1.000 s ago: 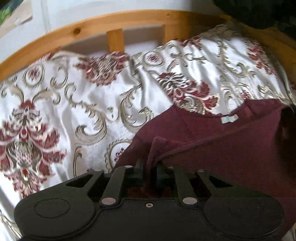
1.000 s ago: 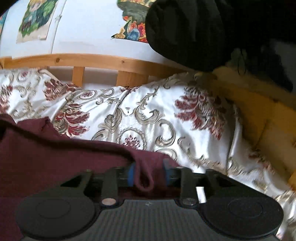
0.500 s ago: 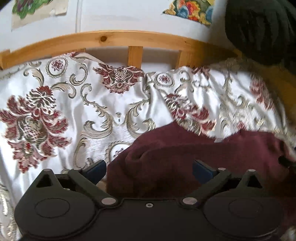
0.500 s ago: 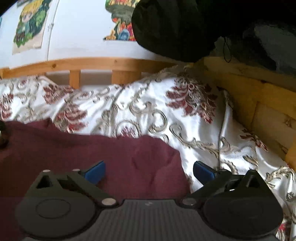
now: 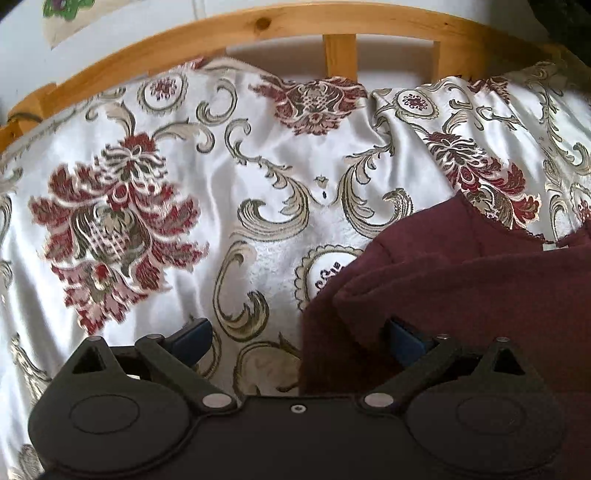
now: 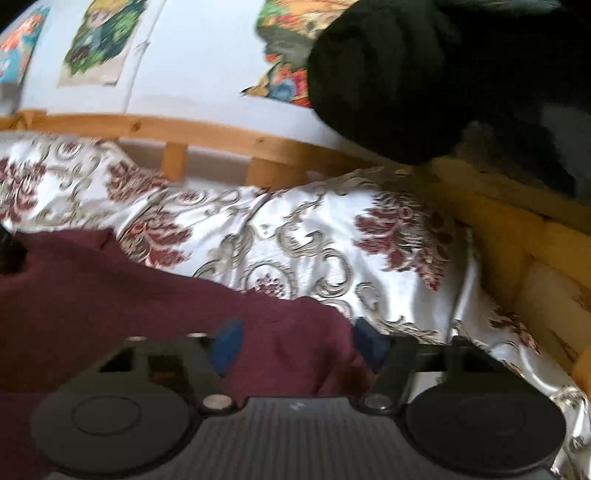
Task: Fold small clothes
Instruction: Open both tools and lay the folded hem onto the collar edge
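A maroon garment [image 5: 461,295] lies on the patterned bedspread [image 5: 258,184], filling the lower right of the left wrist view. My left gripper [image 5: 297,338] is wide open just above it. Its right finger hangs over the garment's left edge and its left finger over bare bedspread. In the right wrist view the same garment [image 6: 110,288] spreads across the lower left. My right gripper [image 6: 298,345] stands over the garment's right corner with its jaws closing. The cloth lies loose between the blue pads [image 6: 227,345], which do not press on it.
A wooden bed rail [image 5: 258,26] with slats runs along the back, and a wooden side board [image 6: 517,236] stands at the right. A black bundle of cloth [image 6: 406,81] hangs at the upper right. Pictures [image 6: 99,40] are on the white wall.
Both grippers were shut on folds of the maroon cloth, then let go and opened wide. The right jaws have since narrowed. The left gripper has shifted left, off the garment's edge.
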`<action>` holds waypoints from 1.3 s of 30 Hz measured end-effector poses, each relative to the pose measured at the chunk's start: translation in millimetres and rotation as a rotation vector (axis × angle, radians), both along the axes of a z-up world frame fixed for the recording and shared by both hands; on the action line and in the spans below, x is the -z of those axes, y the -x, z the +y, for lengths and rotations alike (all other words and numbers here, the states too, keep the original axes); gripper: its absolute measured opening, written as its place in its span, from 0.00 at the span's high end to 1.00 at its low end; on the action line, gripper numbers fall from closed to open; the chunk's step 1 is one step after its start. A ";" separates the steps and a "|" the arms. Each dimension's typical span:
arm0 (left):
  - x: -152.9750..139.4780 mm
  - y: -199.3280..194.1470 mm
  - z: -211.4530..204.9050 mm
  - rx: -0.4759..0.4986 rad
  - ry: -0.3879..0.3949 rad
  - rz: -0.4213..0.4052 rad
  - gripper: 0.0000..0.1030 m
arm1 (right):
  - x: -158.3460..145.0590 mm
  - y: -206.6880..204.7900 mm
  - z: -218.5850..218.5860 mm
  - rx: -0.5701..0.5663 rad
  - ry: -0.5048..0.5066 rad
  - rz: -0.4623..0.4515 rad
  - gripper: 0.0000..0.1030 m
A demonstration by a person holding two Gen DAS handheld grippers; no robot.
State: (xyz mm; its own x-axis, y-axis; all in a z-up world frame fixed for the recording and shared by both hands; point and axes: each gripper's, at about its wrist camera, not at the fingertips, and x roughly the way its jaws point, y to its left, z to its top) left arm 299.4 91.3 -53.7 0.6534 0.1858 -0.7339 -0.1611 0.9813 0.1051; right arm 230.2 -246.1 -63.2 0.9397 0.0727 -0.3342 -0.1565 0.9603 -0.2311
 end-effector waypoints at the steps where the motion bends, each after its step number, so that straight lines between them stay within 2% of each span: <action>1: 1.0 0.4 0.3 0.002 0.003 -0.001 0.03 | 1.3 -2.3 1.7 -0.002 0.004 0.012 0.46; 3: 1.8 0.2 0.6 0.017 -0.008 -0.002 0.03 | 7.0 -11.0 3.0 0.006 0.011 0.074 0.47; 6: 0.0 0.5 0.1 0.034 -0.019 -0.023 0.03 | 14.4 -22.8 -4.9 0.049 -0.054 0.178 0.85; 8: -3.4 1.7 0.3 0.034 -0.003 -0.061 0.03 | 11.1 -19.8 -15.9 0.054 -0.143 0.172 0.95; 12: -6.4 -1.9 -3.8 0.022 0.015 -0.090 0.03 | -2.3 -3.0 -27.6 0.079 -0.226 0.117 0.96; 15: -4.5 -4.3 -11.7 0.040 -0.002 -0.078 0.03 | -12.5 8.0 -28.8 0.084 -0.208 0.086 0.96; 18: 0.8 -4.0 -20.0 0.058 -0.050 -0.052 0.03 | -2.3 -3.4 -27.9 0.100 -0.156 0.162 0.95; 20: 2.5 -2.8 -21.6 0.056 -0.051 -0.048 0.03 | 9.5 -6.9 -32.9 0.120 -0.186 0.217 0.94; 23: 1.7 0.7 -19.7 0.040 -0.015 -0.054 0.03 | 8.1 -2.1 -31.9 0.114 -0.186 0.193 0.87; 24: 0.4 3.1 -19.5 0.039 -0.006 -0.064 0.03 | 7.1 1.0 -31.1 0.113 -0.181 0.181 0.76; 25: -1.5 6.4 -19.5 0.041 0.001 -0.080 0.03 | 6.1 2.7 -30.0 0.113 -0.175 0.171 0.60; 28: -10.5 20.7 -22.4 0.056 0.051 -0.158 0.01 | 3.0 8.4 -26.1 0.091 -0.173 0.152 0.32; 29: -13.1 26.6 -23.3 0.058 0.068 -0.182 0.01 | 1.6 10.3 -24.4 0.088 -0.164 0.144 0.27; 31: -15.2 35.3 -28.2 0.065 0.089 -0.206 0.01 | -0.9 16.2 -18.2 0.087 -0.138 0.118 0.03; 32: -14.8 37.8 -30.5 0.067 0.098 -0.204 0.01 | -2.8 18.0 -16.1 0.092 -0.128 0.105 0.00; 35: -6.9 42.0 -38.3 0.082 0.124 -0.179 0.01 | -5.1 23.1 -10.8 0.085 -0.112 0.102 0.00; 37: 7.0 39.9 -43.7 0.085 0.088 -0.124 0.01 | -0.4 23.9 -7.9 0.084 -0.094 0.125 0.00; 39: 27.4 34.6 -45.0 0.047 0.041 -0.045 0.00 | 7.7 21.6 -5.3 0.096 -0.062 0.160 0.00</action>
State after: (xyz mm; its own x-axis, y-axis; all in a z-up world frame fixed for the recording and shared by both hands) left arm 264.7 46.3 -81.1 0.6931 0.1245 -0.7100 -0.1183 0.9913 0.0584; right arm 208.6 -251.4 -70.9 0.8786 0.0104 -0.4775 -0.0937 0.9841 -0.1509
